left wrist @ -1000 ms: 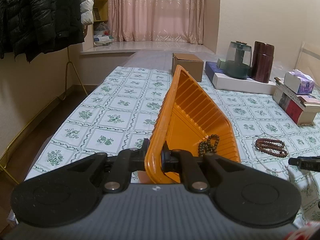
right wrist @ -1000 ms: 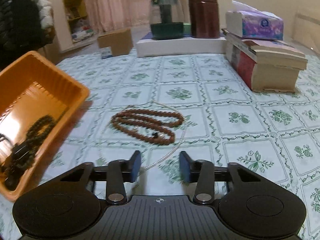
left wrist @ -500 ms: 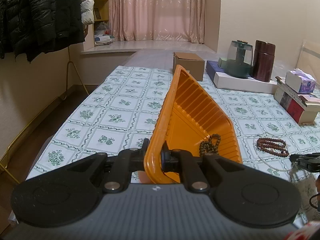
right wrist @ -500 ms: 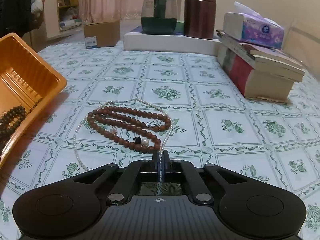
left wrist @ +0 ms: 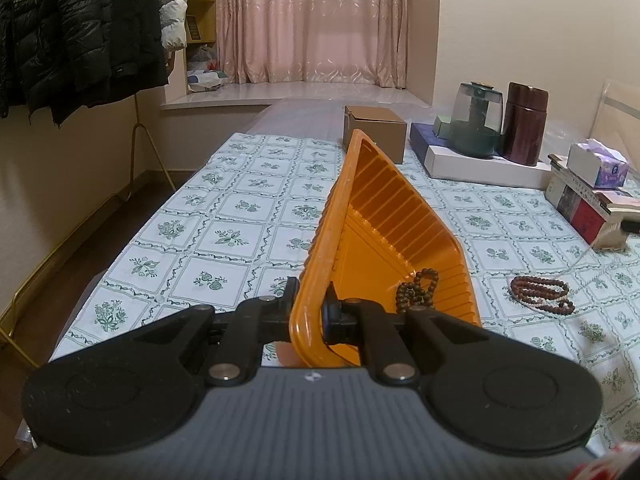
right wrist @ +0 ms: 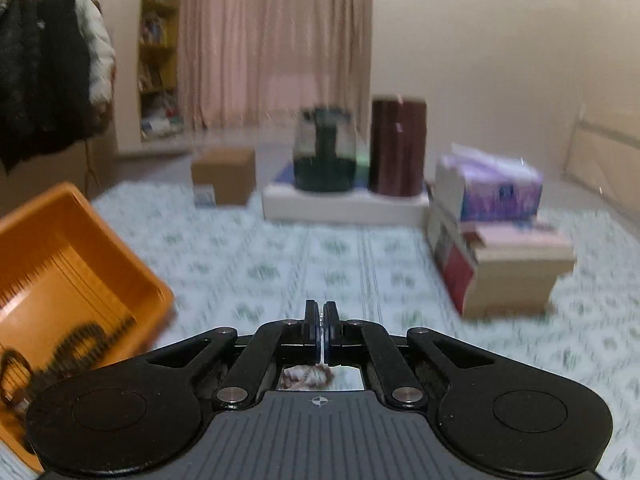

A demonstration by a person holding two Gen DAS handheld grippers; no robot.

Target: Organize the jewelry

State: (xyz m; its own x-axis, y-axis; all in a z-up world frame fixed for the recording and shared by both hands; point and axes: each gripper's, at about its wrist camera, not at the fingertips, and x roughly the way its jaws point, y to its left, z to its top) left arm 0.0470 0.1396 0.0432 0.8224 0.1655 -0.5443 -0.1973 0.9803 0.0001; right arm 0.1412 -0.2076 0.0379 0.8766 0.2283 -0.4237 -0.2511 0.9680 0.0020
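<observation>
Lifted since half a second ago, the right gripper pinches a thin pearl strand between pressed fingers. Left gripper clamps the tilted tray rim; dark beads lie just right of its fingers.

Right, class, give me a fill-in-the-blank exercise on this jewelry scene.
1. The left gripper is shut on the rim of the ____ tray.
2. The dark bead bracelet lies ____ the tray.
3. The reddish-brown bead necklace lies on the ____.
4. The tissue box sits on ____.

Missing: orange; inside; tablecloth; books
</observation>
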